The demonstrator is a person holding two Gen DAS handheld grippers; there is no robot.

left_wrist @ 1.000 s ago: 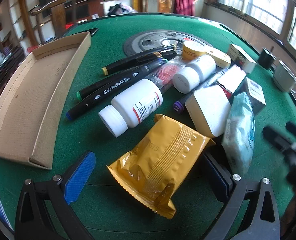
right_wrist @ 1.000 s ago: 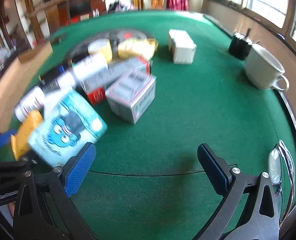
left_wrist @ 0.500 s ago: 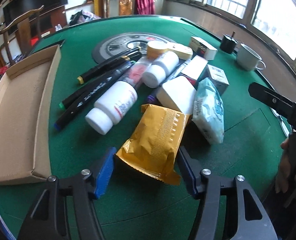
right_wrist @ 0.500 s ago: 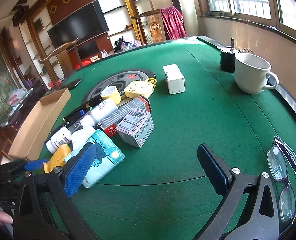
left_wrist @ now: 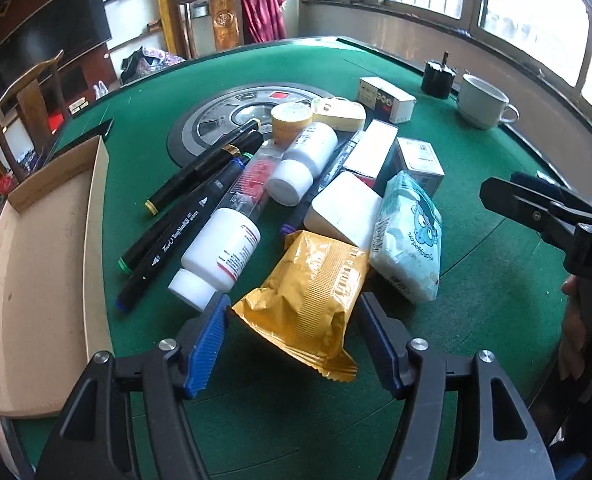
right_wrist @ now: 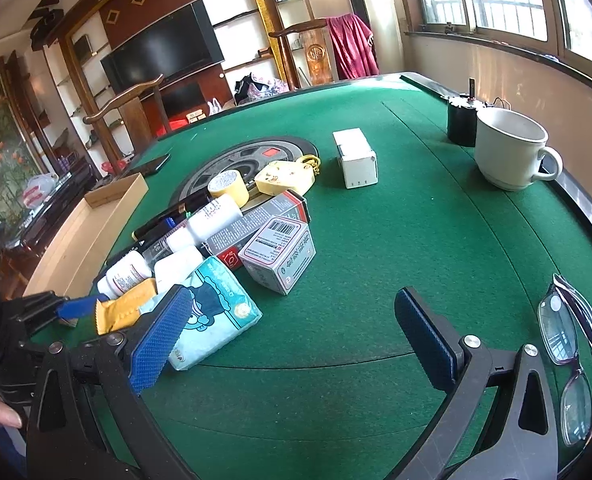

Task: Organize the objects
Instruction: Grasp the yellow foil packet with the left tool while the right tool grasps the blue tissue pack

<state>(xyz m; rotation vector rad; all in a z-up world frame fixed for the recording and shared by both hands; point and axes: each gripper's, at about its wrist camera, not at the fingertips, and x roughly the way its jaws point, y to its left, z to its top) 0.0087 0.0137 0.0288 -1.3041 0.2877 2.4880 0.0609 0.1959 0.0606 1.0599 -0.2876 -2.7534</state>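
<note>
On the green surface (left_wrist: 475,248), the left gripper (left_wrist: 292,344) brackets the yellow snack packet (left_wrist: 311,300), its jaws just reopening slightly, pads barely clear. The right gripper (right_wrist: 292,344) hangs wide open, empty, beside the tissue pack (right_wrist: 212,312).

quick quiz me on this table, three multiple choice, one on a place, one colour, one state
1. Where do the glasses lie on the table?
A. at its far end
B. at its near edge, beside the right hand-held gripper
C. in its middle

2. What colour is the table's felt?
A. red
B. blue
C. green

3. How is the right hand-held gripper?
A. open, nothing between its fingers
B. shut tight, empty
C. shut on the glasses

Answers:
1 B, as the glasses sit just right of that gripper near the rim.
2 C, as the felt is green all over.
3 A, as only bare felt shows in the wide gap.
</note>
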